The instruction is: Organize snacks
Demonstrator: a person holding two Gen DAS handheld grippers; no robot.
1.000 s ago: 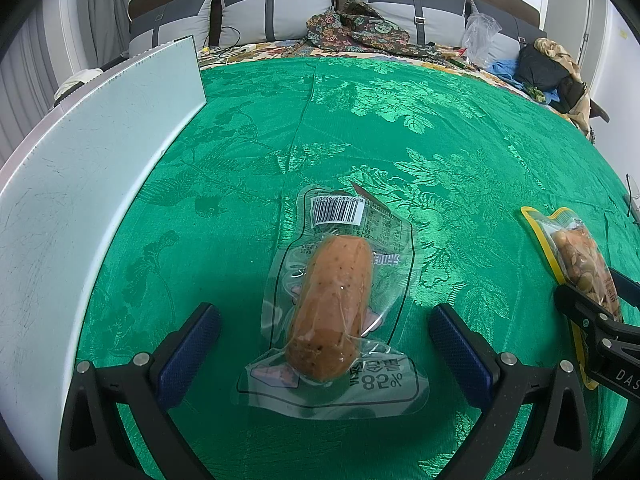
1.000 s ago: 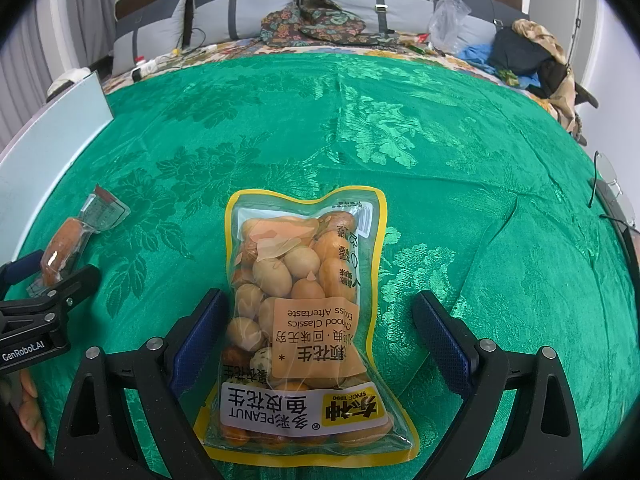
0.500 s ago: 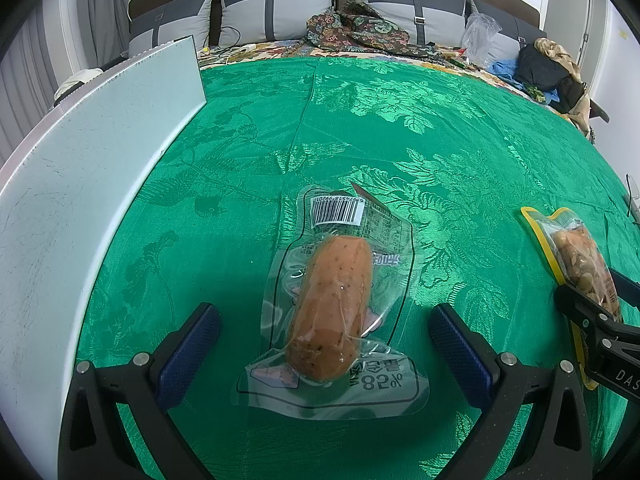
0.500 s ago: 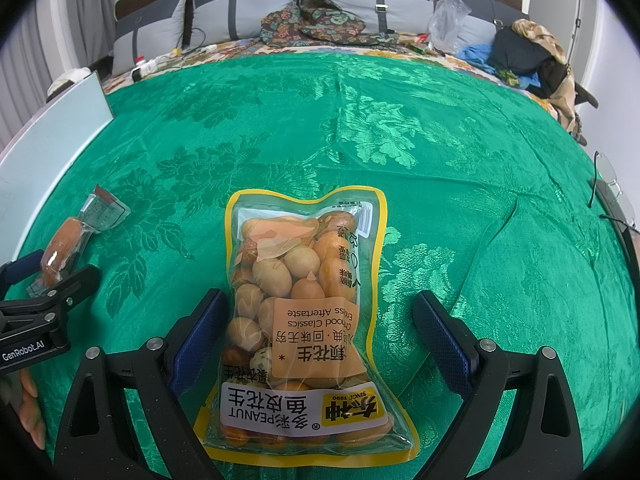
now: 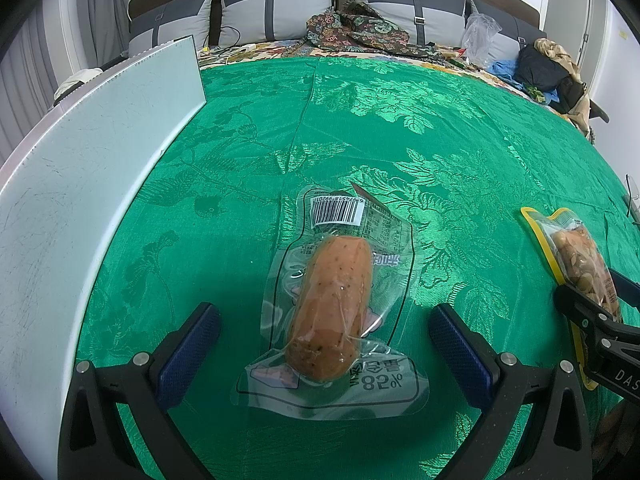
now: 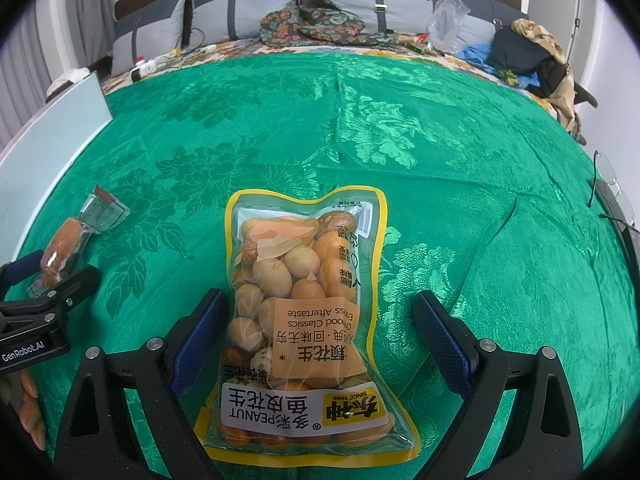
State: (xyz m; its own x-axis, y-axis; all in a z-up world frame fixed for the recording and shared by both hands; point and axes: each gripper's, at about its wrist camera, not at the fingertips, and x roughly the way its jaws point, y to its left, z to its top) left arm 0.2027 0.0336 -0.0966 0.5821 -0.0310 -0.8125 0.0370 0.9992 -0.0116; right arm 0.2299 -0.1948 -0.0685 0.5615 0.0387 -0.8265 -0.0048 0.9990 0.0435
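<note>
A clear pack with an orange-brown sausage (image 5: 332,308) lies flat on the green cloth. My left gripper (image 5: 324,340) is open, one finger on each side of the pack, not touching it. A yellow-edged bag of coated peanuts (image 6: 308,320) lies flat between the open fingers of my right gripper (image 6: 320,320). The left finger's blue pad (image 6: 200,332) is close to the bag's edge. The peanut bag also shows in the left wrist view (image 5: 576,256), and the sausage pack in the right wrist view (image 6: 68,244).
A pale grey-white board (image 5: 80,184) stands along the left edge of the cloth. Pillows (image 5: 276,4), patterned fabric and clothes lie at the far end of the bed. Eyeglasses (image 6: 604,176) lie at the right edge. Green cloth (image 6: 400,120) stretches ahead.
</note>
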